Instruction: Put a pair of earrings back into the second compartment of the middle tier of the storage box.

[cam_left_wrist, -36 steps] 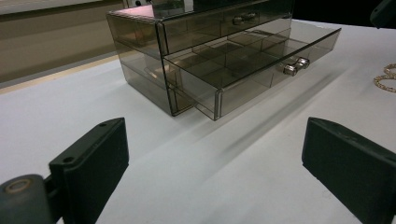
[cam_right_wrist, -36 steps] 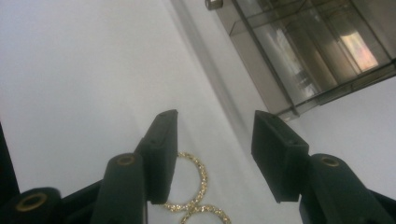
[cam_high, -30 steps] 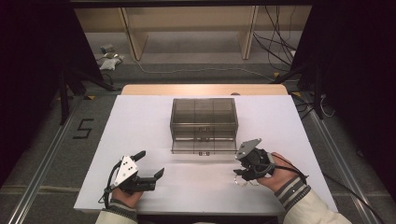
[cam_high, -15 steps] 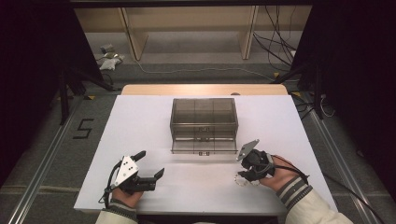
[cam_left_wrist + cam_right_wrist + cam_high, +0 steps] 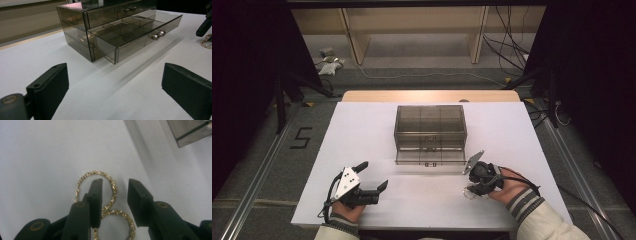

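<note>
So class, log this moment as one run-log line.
right gripper: open, straddling gold hoop earring | left gripper: open, idle | smoky clear plastic drawer box: lower drawer out

In the right gripper view, the left jaw covers part of the upper hoop (image 5: pixel 96 185), and the lower hoop (image 5: pixel 117 222) runs off the bottom edge below it. Beyond the hoops, the drawer box (image 5: pixel 191 131) is cut by the top-right corner.

Left gripper (image 5: pixel 373 176) jaws wide apart; right gripper (image 5: pixel 114 190) jaws part-open, pointing down
</note>
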The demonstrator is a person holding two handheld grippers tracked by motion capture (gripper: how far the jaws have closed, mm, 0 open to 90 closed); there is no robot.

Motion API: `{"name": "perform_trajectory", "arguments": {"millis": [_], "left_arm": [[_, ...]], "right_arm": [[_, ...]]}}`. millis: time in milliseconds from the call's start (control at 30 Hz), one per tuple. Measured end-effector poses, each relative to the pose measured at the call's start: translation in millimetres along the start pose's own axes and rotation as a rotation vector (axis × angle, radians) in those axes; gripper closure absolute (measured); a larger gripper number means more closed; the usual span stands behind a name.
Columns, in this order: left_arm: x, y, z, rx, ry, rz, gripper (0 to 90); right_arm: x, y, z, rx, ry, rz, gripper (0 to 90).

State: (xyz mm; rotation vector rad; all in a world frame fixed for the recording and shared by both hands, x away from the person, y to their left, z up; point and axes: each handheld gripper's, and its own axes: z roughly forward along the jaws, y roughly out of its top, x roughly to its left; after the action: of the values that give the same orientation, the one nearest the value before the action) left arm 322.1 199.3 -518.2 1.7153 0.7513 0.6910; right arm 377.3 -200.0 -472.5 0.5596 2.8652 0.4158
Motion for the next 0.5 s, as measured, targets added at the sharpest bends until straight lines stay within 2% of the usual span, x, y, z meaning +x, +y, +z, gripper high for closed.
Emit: {"name": "perform_trajectory", "arguments": {"millis": [133, 267, 500], "left_arm": [[0.0, 0.0, 0.0, 0.0, 0.0, 0.001, 6.9], [0.1, 0.0, 0.1, 0.0, 0.0, 0.0, 6.9], [0.0, 0.1, -0.1, 0.0, -0.002, 0.002, 6.9]], "right_arm": [[-0.6, 1.6, 4.5, 0.02, 0.012, -0.006, 68.1], [-1.4, 2.0, 5.4, 0.017, 0.03, 0.001, 70.6], [-0.1, 3.8, 6.7, 0.027, 0.05, -0.002, 82.9]]}}
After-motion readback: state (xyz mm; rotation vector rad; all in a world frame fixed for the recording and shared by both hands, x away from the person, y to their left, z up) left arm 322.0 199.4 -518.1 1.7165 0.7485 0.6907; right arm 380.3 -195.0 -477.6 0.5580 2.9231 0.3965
